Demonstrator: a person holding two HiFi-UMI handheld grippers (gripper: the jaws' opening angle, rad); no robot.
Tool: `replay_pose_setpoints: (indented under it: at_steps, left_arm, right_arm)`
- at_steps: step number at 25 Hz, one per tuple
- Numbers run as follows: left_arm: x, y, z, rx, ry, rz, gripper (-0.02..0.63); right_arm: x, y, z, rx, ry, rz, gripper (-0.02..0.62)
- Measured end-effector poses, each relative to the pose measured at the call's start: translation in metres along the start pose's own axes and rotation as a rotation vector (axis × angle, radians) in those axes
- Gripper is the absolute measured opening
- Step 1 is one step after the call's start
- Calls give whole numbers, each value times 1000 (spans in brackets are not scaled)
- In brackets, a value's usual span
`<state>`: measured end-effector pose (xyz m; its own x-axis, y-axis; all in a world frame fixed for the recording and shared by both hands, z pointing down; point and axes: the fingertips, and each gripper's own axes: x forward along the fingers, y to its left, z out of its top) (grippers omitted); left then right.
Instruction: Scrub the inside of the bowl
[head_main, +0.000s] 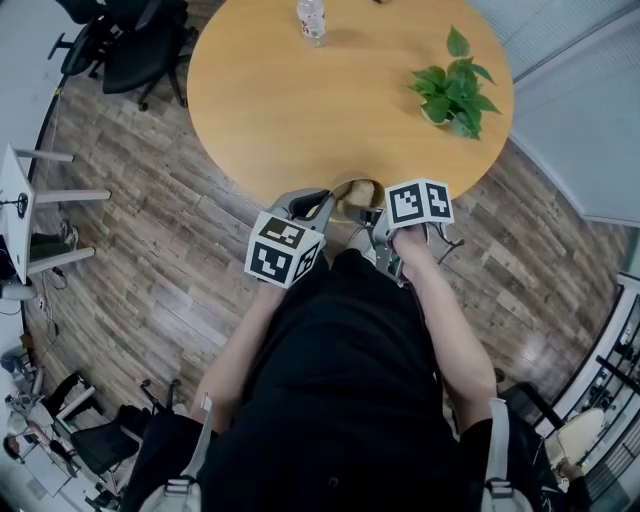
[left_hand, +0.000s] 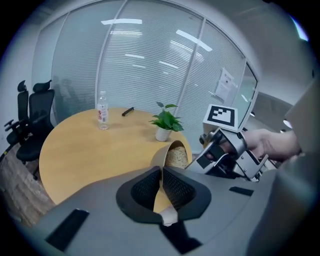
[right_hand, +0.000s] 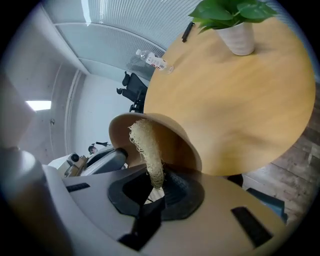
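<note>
- Head view: the bowl (head_main: 352, 193) is at the table's (head_main: 300, 110) near edge, between the left gripper (head_main: 316, 207) and right gripper (head_main: 377, 228), probably tilted.
- Left gripper view: jaws pinch the bowl's rim, its opening facing right.
- Right gripper view: jaws clamp a scrubber (right_hand: 146, 147) that points into the bowl.

the bowl (right_hand: 175, 142) is matt and smooth. the scrubber (right_hand: 145, 145) is coarse fibre mesh. the surface (head_main: 300, 100) is smooth satin wood; the floor (head_main: 150, 230), grained planks. the left tool (left_hand: 161, 172) is matt grey plastic, its pads (left_hand: 147, 187) black dimpled rubber.
</note>
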<state>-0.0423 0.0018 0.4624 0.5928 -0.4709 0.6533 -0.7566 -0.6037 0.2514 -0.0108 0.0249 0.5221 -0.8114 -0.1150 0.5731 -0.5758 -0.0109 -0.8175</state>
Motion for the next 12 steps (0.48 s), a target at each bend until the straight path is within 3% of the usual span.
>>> replay_pose_setpoints:
  at_steps: [2,5,12]
  left_arm:
    - [4,-10,1,57,11,-13,29]
    - [9,-18,4,90,21,-33,29]
    - [14,-21,4,65,37,-73,29]
  right_arm:
    - [-2,0,5,-55,-8,-21,41]
    - [-4,4,12,-247,-19,-93,41]
    - [-5,0,9,-977,108,-376,41]
